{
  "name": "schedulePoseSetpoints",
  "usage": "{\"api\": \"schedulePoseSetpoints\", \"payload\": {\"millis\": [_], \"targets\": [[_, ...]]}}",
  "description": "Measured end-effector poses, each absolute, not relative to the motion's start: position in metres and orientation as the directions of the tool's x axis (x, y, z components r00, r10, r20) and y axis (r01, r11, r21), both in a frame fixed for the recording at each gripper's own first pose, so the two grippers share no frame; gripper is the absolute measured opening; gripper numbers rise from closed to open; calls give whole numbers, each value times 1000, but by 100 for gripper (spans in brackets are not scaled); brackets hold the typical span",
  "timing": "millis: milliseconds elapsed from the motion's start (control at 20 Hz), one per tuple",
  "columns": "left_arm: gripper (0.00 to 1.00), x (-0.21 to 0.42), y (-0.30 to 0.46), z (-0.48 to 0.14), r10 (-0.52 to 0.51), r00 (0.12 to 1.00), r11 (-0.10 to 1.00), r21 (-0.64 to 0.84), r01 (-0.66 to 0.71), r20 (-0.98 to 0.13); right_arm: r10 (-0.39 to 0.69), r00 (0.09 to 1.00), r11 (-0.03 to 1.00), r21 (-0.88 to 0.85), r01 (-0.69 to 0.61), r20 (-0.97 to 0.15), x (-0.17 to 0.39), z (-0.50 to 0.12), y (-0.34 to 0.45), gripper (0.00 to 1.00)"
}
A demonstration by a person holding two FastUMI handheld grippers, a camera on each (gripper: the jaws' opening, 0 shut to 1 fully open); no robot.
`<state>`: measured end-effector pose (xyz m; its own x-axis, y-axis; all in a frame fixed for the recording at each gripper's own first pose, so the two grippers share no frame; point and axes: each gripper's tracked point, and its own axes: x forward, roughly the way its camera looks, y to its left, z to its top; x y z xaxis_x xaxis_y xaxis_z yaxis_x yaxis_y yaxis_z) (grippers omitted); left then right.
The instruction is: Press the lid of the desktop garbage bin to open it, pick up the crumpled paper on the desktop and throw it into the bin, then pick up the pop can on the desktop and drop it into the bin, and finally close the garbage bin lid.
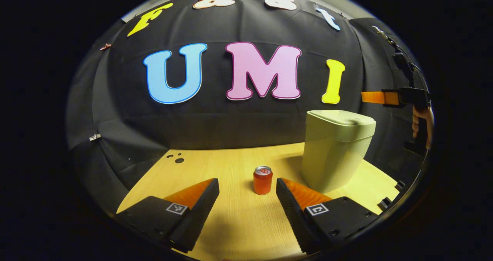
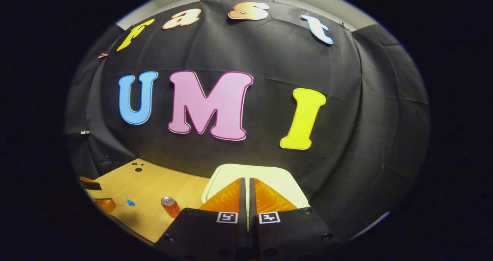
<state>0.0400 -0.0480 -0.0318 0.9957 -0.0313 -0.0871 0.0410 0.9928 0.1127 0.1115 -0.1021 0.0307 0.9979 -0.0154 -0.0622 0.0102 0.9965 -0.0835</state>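
Right gripper view is showing the right claw (image 2: 246, 184) hovering pressed shut and empty over the bin lid (image 2: 277, 180), probably readying to press it open. Left claw (image 1: 247, 187) is waiting wide open, empty, facing the can (image 1: 262, 180) standing on the desk (image 1: 231, 222) beside the closed bin (image 1: 335, 149).

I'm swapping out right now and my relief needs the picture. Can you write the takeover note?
Left claw: open, low over the table, the pop can standing upright just ahead between its fingers.
Right claw: shut, empty, above the bin lid.
Garbage bin: lid down, right of the can.
Crumpled paper: not visible; whether it is already binned cannot be told.
Left: open the lid, bin the can, close the lid.
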Motion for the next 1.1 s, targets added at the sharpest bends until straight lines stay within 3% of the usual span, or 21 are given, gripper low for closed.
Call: {"api": "schedulePoseSetpoints", "payload": {"millis": [650,1100], "targets": [[96,54,-40,-43,2,993,995,96,10,-122,-63,975,998,-10,62,-212,151,-25,-125,5],[96,56,-33,-47,13,991,995,97,0,-131,-75,975,997,-37,69,-208,153,-31,-127,5]]}}
